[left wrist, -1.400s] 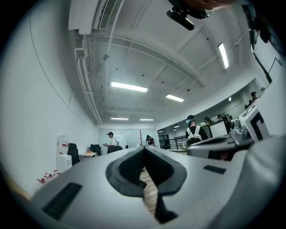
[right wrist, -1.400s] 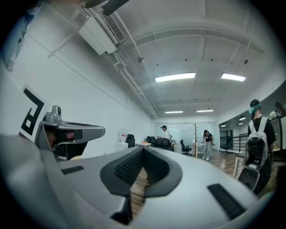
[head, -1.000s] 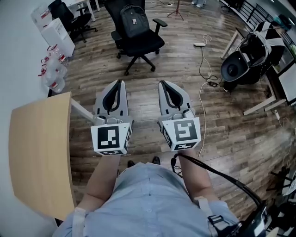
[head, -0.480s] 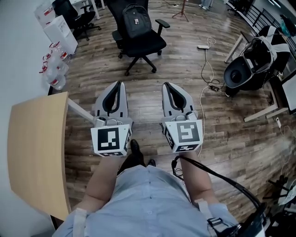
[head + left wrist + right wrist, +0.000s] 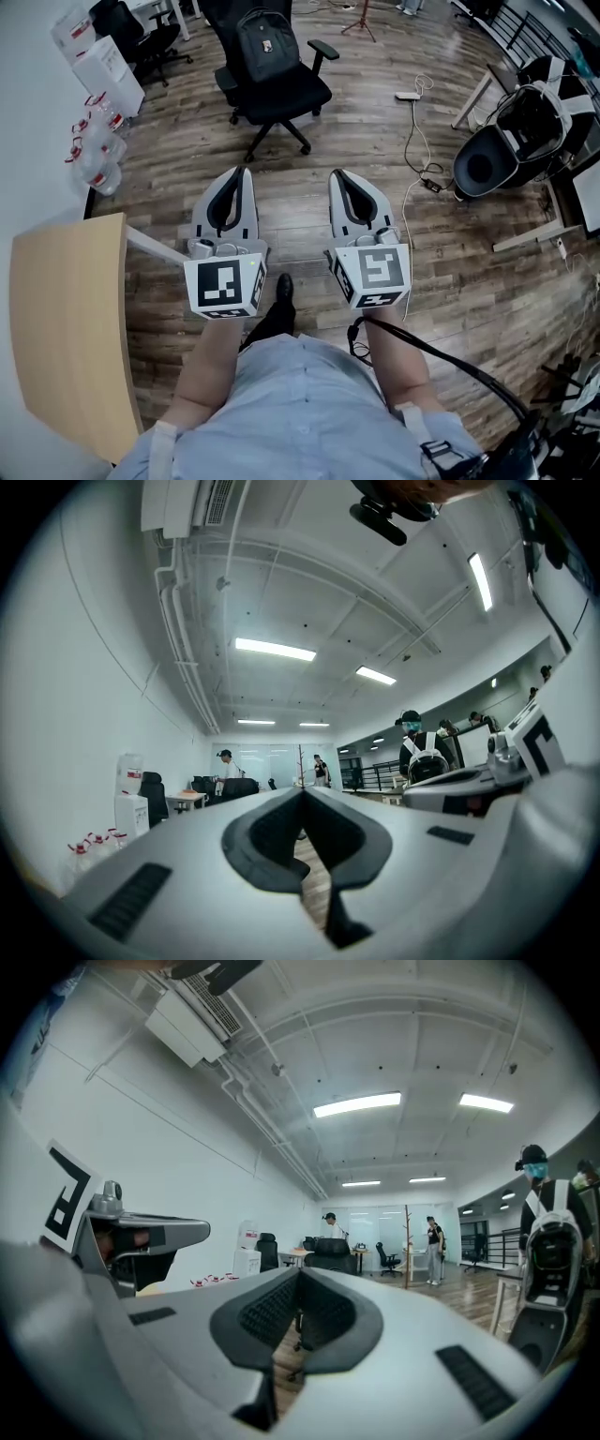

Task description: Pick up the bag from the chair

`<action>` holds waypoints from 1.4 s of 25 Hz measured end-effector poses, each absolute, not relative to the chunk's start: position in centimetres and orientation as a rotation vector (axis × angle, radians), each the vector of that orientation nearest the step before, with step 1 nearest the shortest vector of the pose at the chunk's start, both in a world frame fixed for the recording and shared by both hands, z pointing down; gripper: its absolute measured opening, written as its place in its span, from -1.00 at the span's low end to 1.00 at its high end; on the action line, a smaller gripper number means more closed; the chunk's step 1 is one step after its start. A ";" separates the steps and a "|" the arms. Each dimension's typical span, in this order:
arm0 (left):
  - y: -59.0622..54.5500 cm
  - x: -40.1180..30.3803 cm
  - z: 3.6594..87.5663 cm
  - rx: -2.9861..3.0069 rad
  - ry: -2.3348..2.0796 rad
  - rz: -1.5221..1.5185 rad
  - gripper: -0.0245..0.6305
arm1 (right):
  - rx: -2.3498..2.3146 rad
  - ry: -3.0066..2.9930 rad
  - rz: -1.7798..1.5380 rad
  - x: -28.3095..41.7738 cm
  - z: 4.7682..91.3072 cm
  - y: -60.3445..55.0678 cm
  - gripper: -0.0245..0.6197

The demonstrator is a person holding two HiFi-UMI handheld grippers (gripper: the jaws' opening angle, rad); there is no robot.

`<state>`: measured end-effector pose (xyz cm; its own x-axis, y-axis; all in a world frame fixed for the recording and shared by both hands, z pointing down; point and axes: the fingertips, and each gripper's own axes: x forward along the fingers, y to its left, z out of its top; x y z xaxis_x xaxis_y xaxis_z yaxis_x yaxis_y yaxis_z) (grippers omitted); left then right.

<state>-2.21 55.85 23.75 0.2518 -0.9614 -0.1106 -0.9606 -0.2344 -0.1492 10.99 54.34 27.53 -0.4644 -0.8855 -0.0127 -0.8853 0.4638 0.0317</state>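
Dark wood-plank flooring (image 5: 375, 234) ran across an open office. Near the top of the head view stood a black swivel office chair (image 5: 281, 89) on castors. The black backpack (image 5: 266, 37) sat upright on its seat, leaning against the backrest.

The left gripper (image 5: 244, 172) and the right gripper (image 5: 337, 175) were held side by side, well short of the chair and both pointing toward it. Each had its marker cube nearest the person. In the left gripper view the jaws met at the tip with nothing between them. The right gripper view showed the same: jaws together and empty.

A light wooden table (image 5: 66, 328) lay at the left, just beside the left gripper. Water jugs (image 5: 94, 155) clustered against the white wall beyond it. A white cable (image 5: 410, 131) trailed over the floor to the right of the chair. One black shoe (image 5: 284, 286) showed between the person's forearms.
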 end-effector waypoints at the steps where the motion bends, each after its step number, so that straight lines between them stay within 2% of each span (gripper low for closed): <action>1: 54.6 -2.3 23.7 -2.334 1.815 0.002 -0.93 | 1.619 -2.679 -0.058 10.7 27.5 53.0 -0.92; 19: 34.8 -7.3 22.2 -2.357 1.746 0.041 -0.92 | 1.655 -2.658 -0.131 5.5 25.3 33.4 -0.92; 35: 24.3 -6.7 26.2 -2.389 1.778 -0.057 -0.92 | 1.656 -2.625 -0.038 6.5 29.0 23.0 -0.92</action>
<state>-6.69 24.26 26.19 0.2915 -0.9543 -0.0663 -0.9480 -0.2790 -0.1533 6.47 23.00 29.05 -0.4303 -0.9025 0.0186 -0.9016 0.4307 0.0406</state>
